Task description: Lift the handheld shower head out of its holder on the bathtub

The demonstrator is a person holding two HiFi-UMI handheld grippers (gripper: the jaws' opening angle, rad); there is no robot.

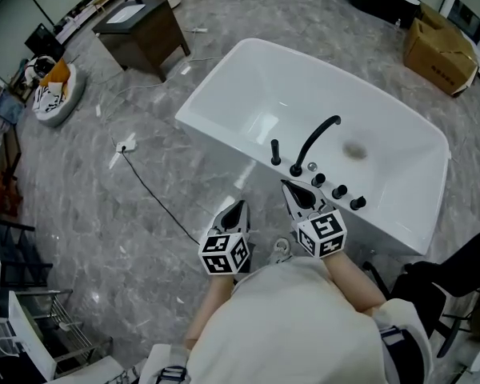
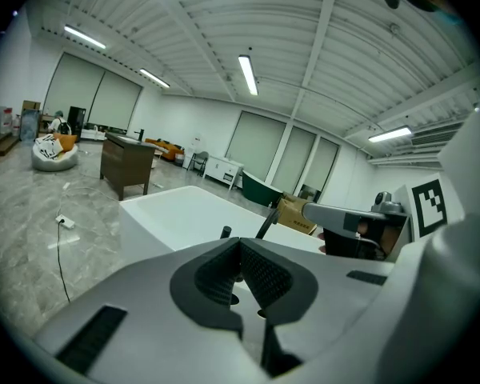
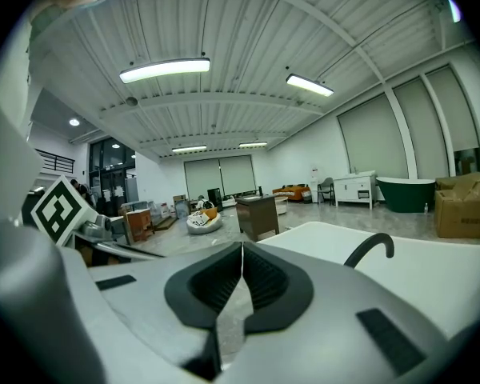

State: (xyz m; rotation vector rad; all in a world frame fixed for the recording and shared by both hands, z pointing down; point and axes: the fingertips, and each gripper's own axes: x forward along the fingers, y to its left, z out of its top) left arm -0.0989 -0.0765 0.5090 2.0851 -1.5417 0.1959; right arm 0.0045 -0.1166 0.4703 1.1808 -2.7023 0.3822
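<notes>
approaching looks to be the step in hand. both tools are pressed together with nothing between them, and the left gripper (image 1: 238, 208) and the right gripper (image 1: 291, 187) hang side by side just outside the near rim of the bathtub (image 1: 224, 78). the handheld shower head (image 1: 275, 152) stands upright as a short black stick in its holder on that near rim. in the head view it is just left of the curved black spout (image 1: 316, 141), and black knobs (image 1: 338, 191) run further along the rim toward the right corner. neither tool touches it.

to do this well, the right gripper, which looks the closer one, should spread its jaws before it reaches the rim. it should come in over the edge at the height of the stick's upper part and stay clear of the spout beside it. it should close squarely on the handle, then draw it straight up along its own axis, since a sideways tug could bind it in the holder. a hose probably trails from below, though none shows here.
</notes>
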